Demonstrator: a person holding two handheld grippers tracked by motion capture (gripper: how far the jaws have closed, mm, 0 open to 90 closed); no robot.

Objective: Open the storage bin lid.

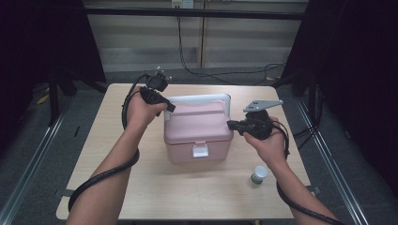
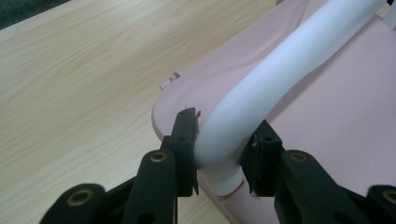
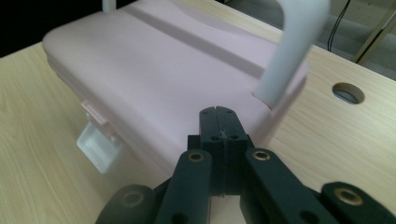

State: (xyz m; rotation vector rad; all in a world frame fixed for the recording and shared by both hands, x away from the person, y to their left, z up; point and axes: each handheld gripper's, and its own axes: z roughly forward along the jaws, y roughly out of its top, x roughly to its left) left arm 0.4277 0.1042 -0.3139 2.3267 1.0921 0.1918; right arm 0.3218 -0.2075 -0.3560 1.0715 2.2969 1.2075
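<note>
Left tool (image 2: 219, 149) clamps the white handle (image 2: 280, 79) of the pink lidded box (image 1: 198, 131) mid-surface (image 1: 141, 187) — handle-grasp step; right tool (image 3: 219, 116) fully closed, empty, at the box's side. Next: likely lift straight up.

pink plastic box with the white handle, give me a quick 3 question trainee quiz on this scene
1. True or false: the left gripper has its jaws around one end of the white curved handle of the pink plastic box.
2. How do the right gripper's jaws stand?
A. wide open
B. shut with nothing between them
C. clamped on the white latch
3. Name the small thing that stands on the light wooden table near the person's right forearm.

Key
1. True; the pads sit on either side of the handle's end.
2. B
3. A small white-capped bottle with a green label.
</note>
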